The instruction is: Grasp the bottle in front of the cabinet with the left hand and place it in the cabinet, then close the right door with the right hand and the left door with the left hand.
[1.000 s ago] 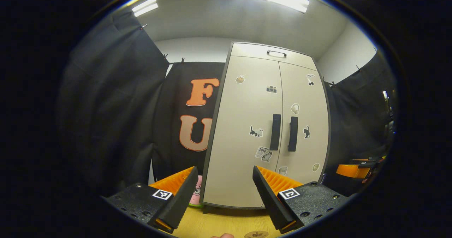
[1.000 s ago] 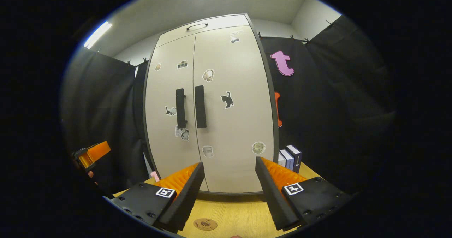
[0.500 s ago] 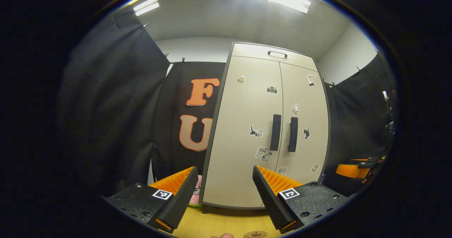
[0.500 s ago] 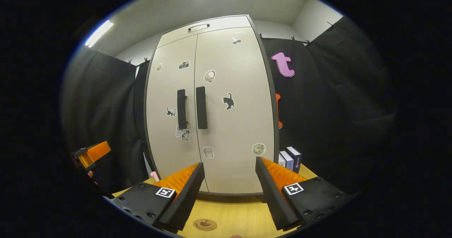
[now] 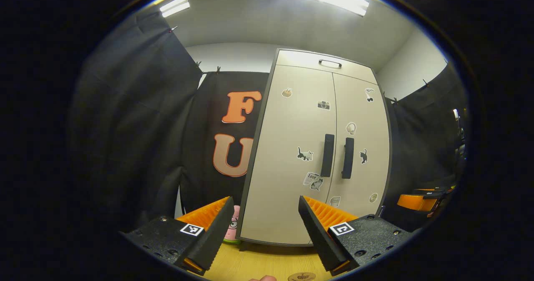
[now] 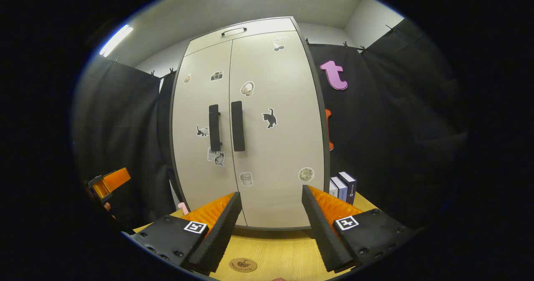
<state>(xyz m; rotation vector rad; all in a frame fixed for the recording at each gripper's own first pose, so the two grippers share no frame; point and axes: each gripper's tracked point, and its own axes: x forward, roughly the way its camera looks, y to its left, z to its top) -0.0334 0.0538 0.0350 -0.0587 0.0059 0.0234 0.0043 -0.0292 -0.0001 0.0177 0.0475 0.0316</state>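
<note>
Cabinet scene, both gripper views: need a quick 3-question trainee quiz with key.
1. True or false: both cabinet doors are shut.
2. What stands right of the cabinet in the right gripper view? A) boxes B) a kettle C) a plant
3. Fill in: the jaws of the left gripper and the right gripper are both ____.

Key: 1 true; 2 A, the boxes; 3 open, holding nothing.

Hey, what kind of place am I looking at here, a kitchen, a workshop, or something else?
Most likely a staged recording booth, not a lived-in room. Black cloth is clipped up as walls, a sticker-covered cabinet with both doors shut stands on a wooden tabletop, and two hand-held grippers, left gripper and right gripper, face it.
</note>
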